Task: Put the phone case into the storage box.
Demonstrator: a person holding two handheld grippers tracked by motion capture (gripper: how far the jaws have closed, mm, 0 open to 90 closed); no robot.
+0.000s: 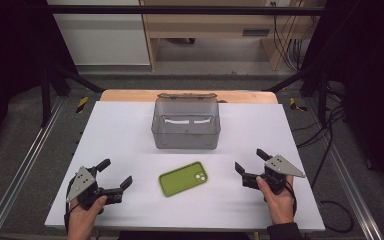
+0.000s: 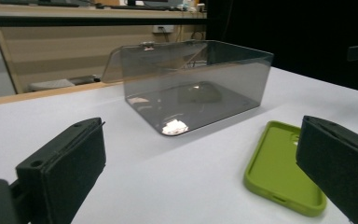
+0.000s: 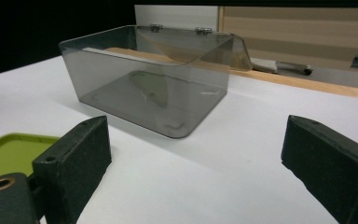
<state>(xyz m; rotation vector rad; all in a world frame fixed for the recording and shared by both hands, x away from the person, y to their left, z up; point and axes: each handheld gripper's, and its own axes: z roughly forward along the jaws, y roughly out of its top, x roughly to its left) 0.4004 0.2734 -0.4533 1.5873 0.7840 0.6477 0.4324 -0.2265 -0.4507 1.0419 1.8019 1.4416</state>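
Observation:
A green phone case [image 1: 183,178] lies flat on the white table [image 1: 130,130], inside up, near the front middle; it also appears in the left gripper view [image 2: 279,168] and the right gripper view [image 3: 4,156]. Behind it stands a clear smoky plastic box [image 1: 186,123] with its hinged lid open at the back [image 2: 191,88] [image 3: 154,84]; the box is empty. My left gripper [image 1: 114,174] rests open at the front left, apart from the case. My right gripper [image 1: 250,160] rests open at the front right, also apart from it.
The white table top ends in a wooden edge [image 1: 130,95] at the back. Black frame bars [image 1: 55,85] stand at both sides, and cables [image 1: 330,135] trail on the floor to the right. Wooden furniture [image 1: 205,25] stands beyond the table.

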